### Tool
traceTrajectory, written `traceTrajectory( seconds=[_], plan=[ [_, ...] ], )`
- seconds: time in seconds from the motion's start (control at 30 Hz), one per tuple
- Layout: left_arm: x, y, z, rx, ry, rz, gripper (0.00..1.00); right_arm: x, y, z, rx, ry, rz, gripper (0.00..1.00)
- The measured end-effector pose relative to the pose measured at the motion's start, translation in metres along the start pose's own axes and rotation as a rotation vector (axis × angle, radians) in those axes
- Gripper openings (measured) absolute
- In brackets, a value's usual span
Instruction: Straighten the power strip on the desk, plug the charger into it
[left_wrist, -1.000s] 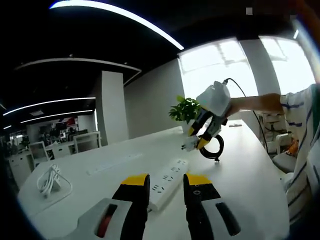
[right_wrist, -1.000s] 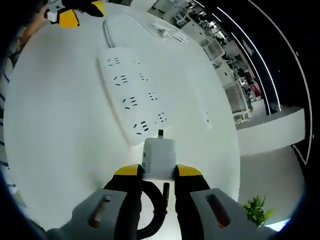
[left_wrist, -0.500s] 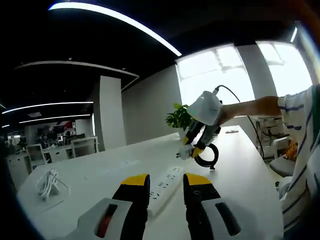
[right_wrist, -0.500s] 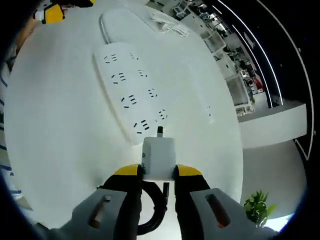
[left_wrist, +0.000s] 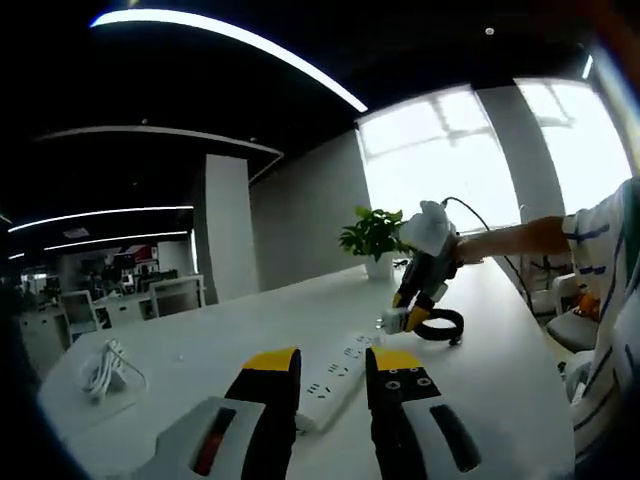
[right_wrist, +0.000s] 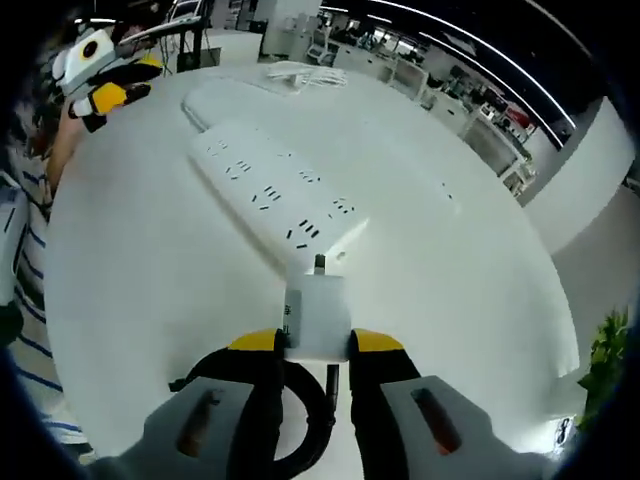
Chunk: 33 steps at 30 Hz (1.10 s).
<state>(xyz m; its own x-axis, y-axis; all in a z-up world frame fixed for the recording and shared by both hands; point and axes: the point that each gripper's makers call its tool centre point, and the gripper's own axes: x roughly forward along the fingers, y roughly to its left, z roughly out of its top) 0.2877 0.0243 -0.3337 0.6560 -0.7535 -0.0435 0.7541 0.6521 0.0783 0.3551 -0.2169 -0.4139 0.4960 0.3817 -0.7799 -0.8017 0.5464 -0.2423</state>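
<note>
A small white square charger (right_wrist: 317, 318) is clamped between the yellow-tipped jaws of the right gripper (right_wrist: 316, 345), its metal prongs pointing forward and its black coiled cable (right_wrist: 305, 415) looping back beneath the jaws. The prongs are held just short of the near end of a long white plastic power strip (right_wrist: 277, 189), which lies flat on the round white desk (right_wrist: 450, 290) and runs away from the gripper toward the desk's far edge. Whether the prongs touch the strip cannot be told. In the left gripper view, the left gripper (left_wrist: 333, 361) is seen released, its yellow-tipped jaws apart with nothing between them, raised over the other end of the power strip (left_wrist: 335, 379). Beyond it the right gripper (left_wrist: 407, 319) is seen with the charger low over the desk. A bundle of white cable (left_wrist: 103, 368) lies near the desk's left edge, and a green potted plant (left_wrist: 371, 236) stands at the far edge
</note>
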Motion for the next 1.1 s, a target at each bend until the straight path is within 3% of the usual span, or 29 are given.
traceTrajectory(
  seconds=[0.23, 0.5, 0.73, 0.93, 1.1],
  plan=[
    [0.002, 0.003, -0.005, 0.006, 0.017, 0.018, 0.26, 0.005, 0.006, -0.008, 0.018, -0.035, 0.038, 0.24],
    [0.002, 0.005, -0.008, 0.001, 0.027, 0.028, 0.26, 0.007, 0.012, -0.004, 0.109, -0.176, 0.062, 0.24],
    [0.002, 0.005, -0.008, 0.003, 0.028, 0.032, 0.26, 0.005, 0.012, 0.0, 0.146, -0.261, 0.007, 0.25],
    [0.002, 0.007, -0.009, -0.001, 0.029, 0.035, 0.26, -0.015, 0.006, 0.026, 0.253, -0.475, -0.028, 0.28],
    [0.002, 0.008, -0.007, -0.002, 0.023, 0.037, 0.26, -0.014, 0.007, 0.015, 0.244, -0.455, -0.068, 0.31]
  ],
)
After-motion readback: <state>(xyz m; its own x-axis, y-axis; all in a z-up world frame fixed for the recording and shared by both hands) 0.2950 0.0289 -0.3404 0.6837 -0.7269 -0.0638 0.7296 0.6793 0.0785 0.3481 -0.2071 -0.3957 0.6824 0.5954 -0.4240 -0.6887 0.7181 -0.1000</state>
